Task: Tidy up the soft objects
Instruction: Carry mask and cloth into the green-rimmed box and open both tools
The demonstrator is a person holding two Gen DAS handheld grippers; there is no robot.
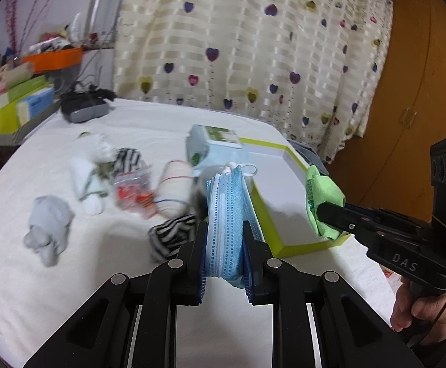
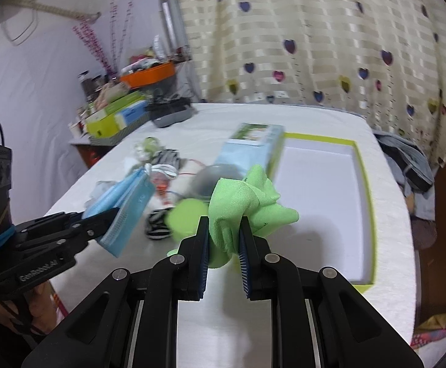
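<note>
We pinch blue masks (image 1: 226, 214) in left gripper (image 1: 225, 230), marked "GenRobot.AI" | we clamp green cloth (image 2: 241, 202) in right gripper (image 2: 223, 227), marked "DAS"

A home bedroom: heart-print curtain (image 1: 253, 46), wooden wardrobe (image 1: 413, 76).

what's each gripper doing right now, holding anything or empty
left gripper: shut on the stack of blue face masks
right gripper: shut on the green cloth

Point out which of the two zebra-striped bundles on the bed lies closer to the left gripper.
The zebra-striped bundle just left of the left gripper; the other lies farther back among the white socks.
</note>
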